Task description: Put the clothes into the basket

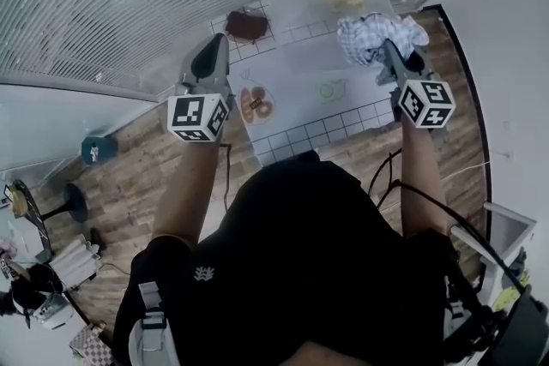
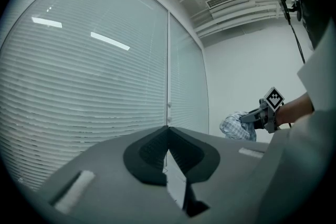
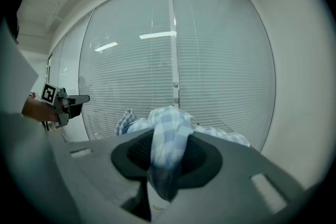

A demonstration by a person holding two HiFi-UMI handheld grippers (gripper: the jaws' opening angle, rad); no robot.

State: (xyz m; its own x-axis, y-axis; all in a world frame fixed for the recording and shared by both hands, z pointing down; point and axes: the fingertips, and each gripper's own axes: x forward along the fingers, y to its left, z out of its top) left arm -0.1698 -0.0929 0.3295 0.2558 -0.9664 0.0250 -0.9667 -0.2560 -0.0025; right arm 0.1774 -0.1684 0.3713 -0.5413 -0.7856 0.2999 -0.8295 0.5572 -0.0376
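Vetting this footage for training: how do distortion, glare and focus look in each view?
Head view: barrel distortion bows the blinds and table edges, sharp. Left gripper view: fisheye with dark corners, lamp reflections streak the blinds, left claw soft up close. Right gripper view: same vignette and streaks; the cloth in the right claw is slightly blurred.
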